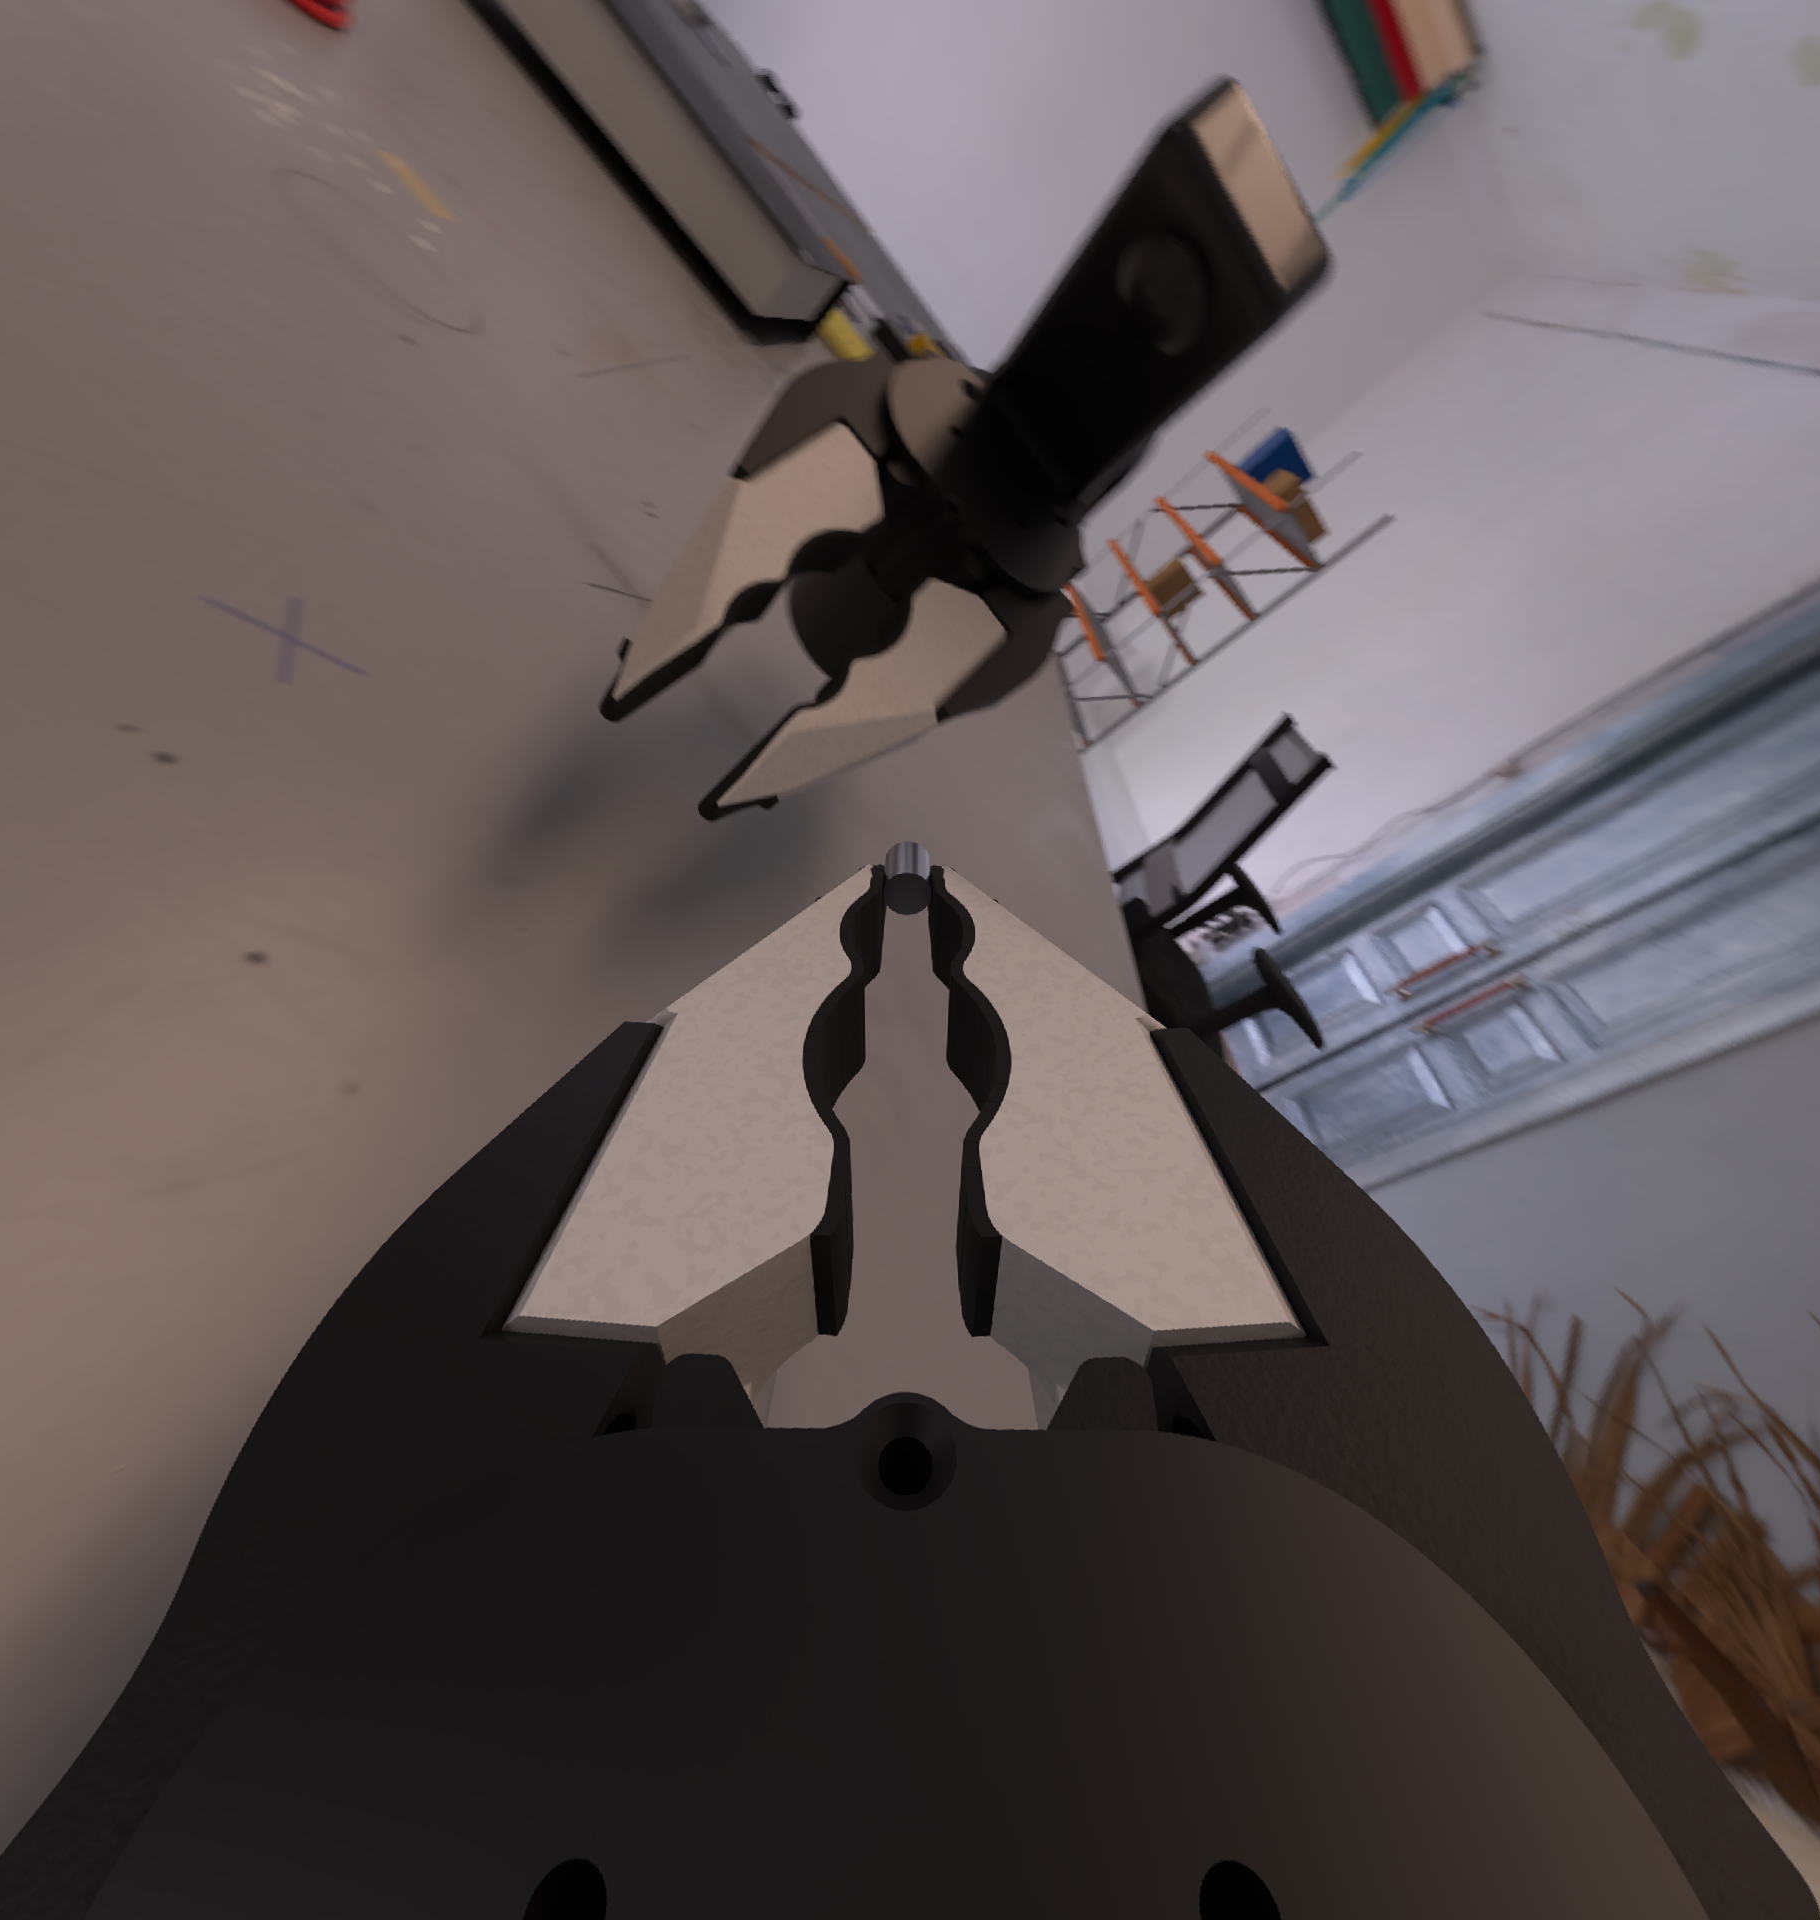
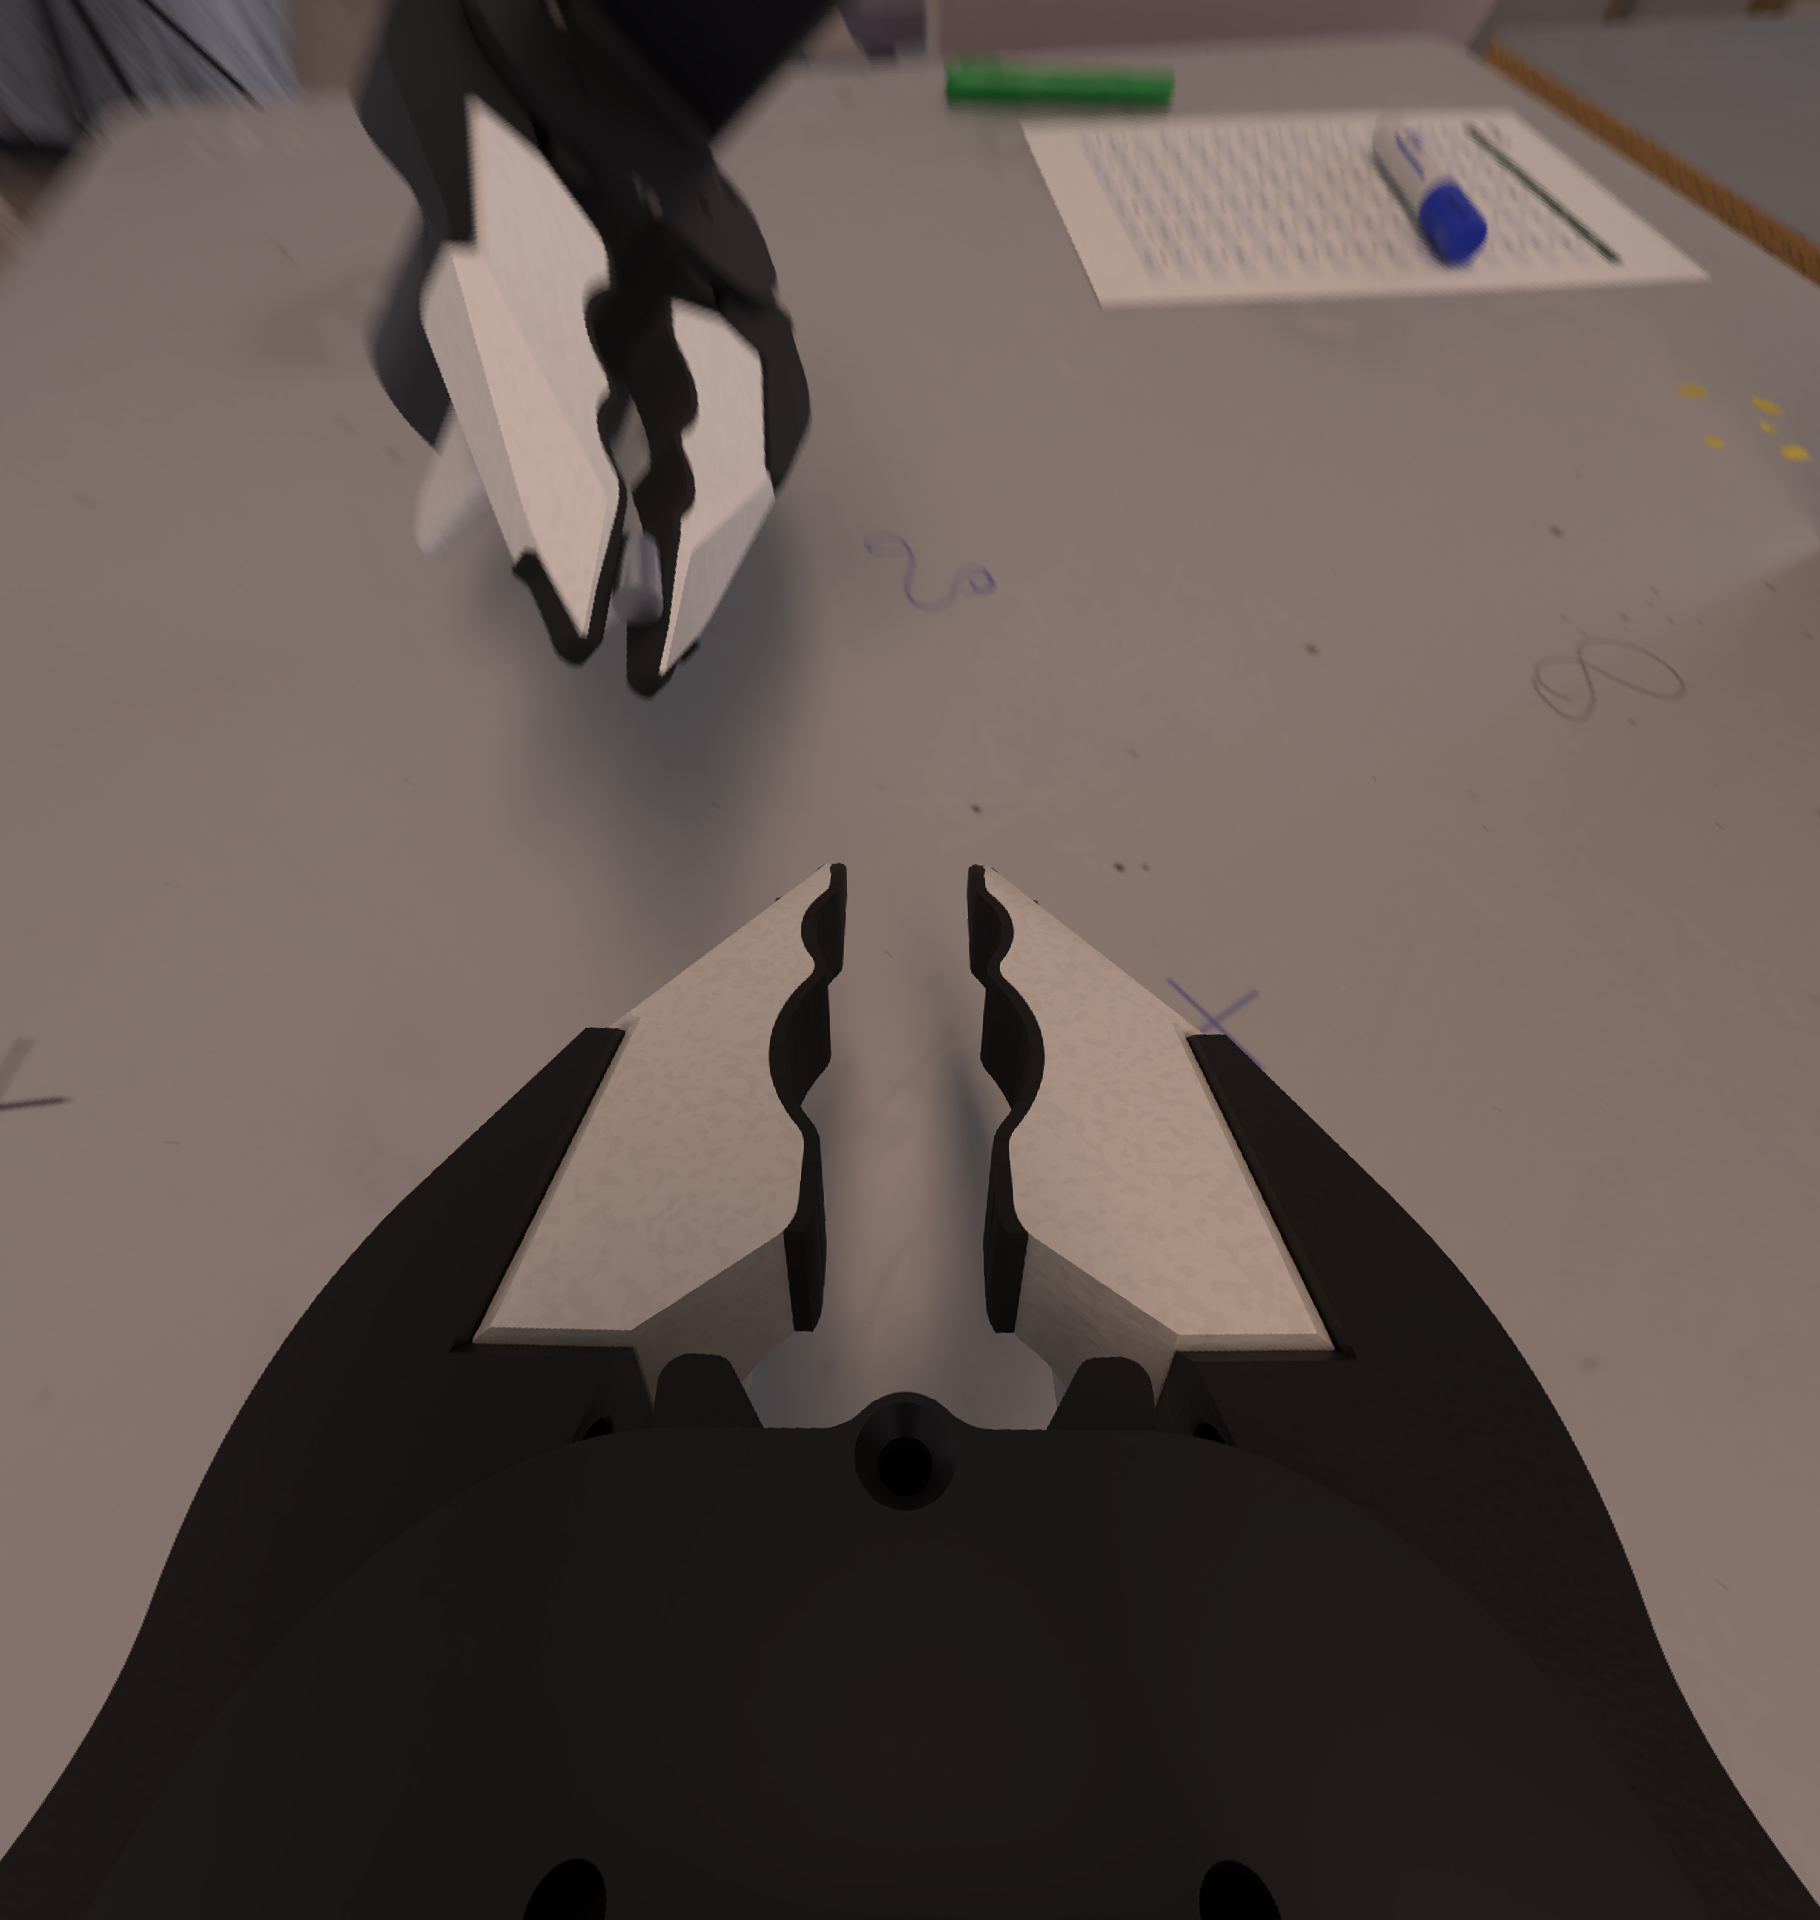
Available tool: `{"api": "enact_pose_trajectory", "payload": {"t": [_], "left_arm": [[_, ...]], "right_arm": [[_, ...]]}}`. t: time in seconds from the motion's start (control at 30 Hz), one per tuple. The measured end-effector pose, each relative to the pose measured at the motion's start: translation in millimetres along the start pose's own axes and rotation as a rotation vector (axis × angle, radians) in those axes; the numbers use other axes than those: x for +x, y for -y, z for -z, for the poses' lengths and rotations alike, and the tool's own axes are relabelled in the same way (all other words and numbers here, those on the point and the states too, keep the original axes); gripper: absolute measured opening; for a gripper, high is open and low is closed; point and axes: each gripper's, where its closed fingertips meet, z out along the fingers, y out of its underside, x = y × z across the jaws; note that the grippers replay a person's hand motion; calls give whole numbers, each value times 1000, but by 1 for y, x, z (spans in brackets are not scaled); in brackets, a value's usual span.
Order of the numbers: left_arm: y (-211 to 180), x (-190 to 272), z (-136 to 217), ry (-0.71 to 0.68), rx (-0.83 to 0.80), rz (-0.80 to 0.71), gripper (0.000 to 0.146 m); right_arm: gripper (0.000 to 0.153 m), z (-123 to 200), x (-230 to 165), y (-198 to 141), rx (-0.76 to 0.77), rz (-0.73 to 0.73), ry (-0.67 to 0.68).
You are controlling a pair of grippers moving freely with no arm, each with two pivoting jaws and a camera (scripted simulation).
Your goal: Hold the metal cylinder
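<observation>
Pinching the metal cylinder at its very tips, the left tool has it lifted above the surface, away from any edge. The right tool hangs released, empty. Holding looks done; steadiness remains.

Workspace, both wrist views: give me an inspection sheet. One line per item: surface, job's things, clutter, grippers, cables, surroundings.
Surface: grey table, scuffed, with pen scribbles and crosses.
Job's things: metal cylinder, small, pinched at the fingertips, clear of the table.
Clutter: printed sheet with a blue-capped marker and a thin dark pen on it; green marker beyond it; yellow specks at the right.
Grippers: left hand-held gripper shut on the cylinder; right hand-held gripper open, empty, above the table.
Cables: nothing seen.
Surroundings: wire shelf rack, grey panelled cabinet, dry brown plant.
</observation>
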Motion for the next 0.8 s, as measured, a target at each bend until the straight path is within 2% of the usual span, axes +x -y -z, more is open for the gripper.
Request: {"api": "enact_pose_trajectory", "payload": {"t": [0.13, 0.3, 0.63, 0.8], "left_arm": [[-8, 11, 1, -110, 18, 38, 7], [-1, 11, 7, -138, 68, 62, 7], [-7, 4, 7, -88, 31, 81, 7], [-19, -8, -1, 27, -64, 67, 7]], "right_arm": [[24, 8, -9, 12, 102, -67, 96], [27, 11, -6, 13, 125, -80, 98], [39, 12, -10, 12, 122, -33, 111], [39, 14, -13, 23, 163, -125, 156]]}}
